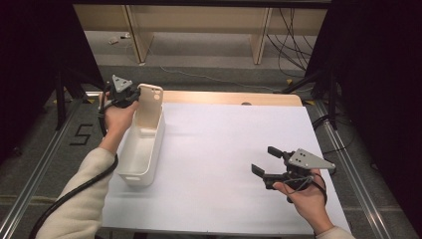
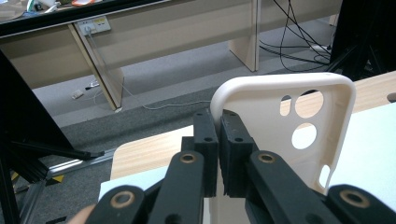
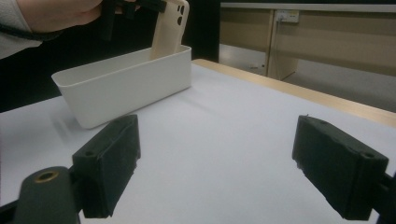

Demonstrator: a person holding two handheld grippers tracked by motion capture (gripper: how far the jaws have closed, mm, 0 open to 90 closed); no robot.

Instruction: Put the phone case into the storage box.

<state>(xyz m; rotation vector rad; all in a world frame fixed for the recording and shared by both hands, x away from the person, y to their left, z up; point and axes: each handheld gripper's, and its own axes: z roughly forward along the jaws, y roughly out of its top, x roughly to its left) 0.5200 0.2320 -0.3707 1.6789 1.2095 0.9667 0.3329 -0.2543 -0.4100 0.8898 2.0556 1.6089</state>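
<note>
phone case [image 1: 150,107]: 1, left gripper [image 1: 130,95] pinching | bin [image 1: 142,149]: 1

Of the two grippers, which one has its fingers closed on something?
The left gripper, at the far end of the cream bin: it pinches the edge of a cream phone case. The right gripper hovers open above the white table, empty.

one cream phone case [image 1: 150,107], one white bin [image 1: 142,149], two grippers: left gripper [image 1: 121,93], right gripper [image 1: 271,168].
</note>
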